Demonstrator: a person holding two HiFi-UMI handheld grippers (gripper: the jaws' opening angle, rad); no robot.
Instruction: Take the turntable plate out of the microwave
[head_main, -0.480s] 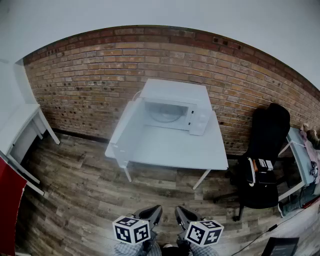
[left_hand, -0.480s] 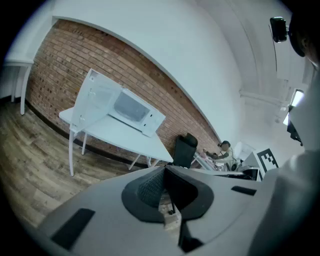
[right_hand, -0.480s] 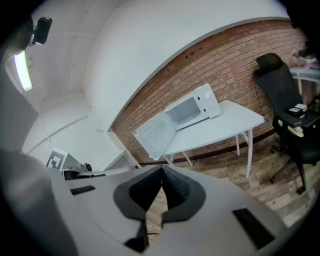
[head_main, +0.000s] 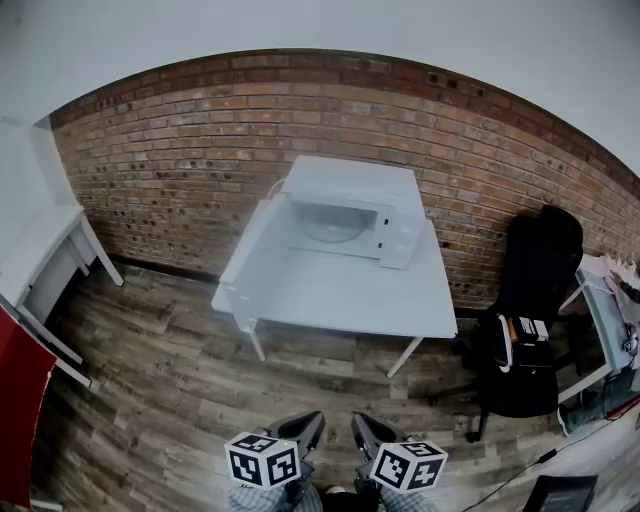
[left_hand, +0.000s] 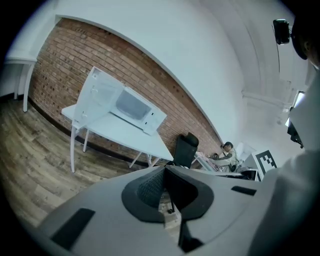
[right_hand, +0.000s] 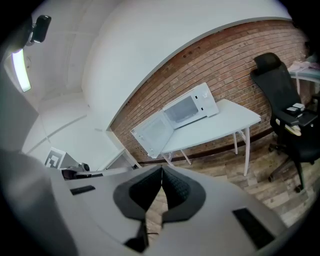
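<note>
Both claws are closed with nothing between the pads: the left claw (left_hand: 164, 172) and the right claw (right_hand: 161, 172) each show jaws together. I hold them side by side, low over the wooden floor (head_main: 150, 400). The turntable plate (head_main: 331, 227) lies inside the microwave (head_main: 350, 182), straight ahead of both claws and well apart from them. The microwave stands at the back edge of the counter (head_main: 340, 297), against the brick wall (head_main: 180, 150). Its door (head_main: 255, 245) is swung open along the counter's left edge, so the cavity faces me. A black office chair (head_main: 535, 300) stands near the counter's right front corner, and a white desk (head_main: 40, 250) is well apart at left. Open floor lies between the claws and the counter's front edge.
</note>
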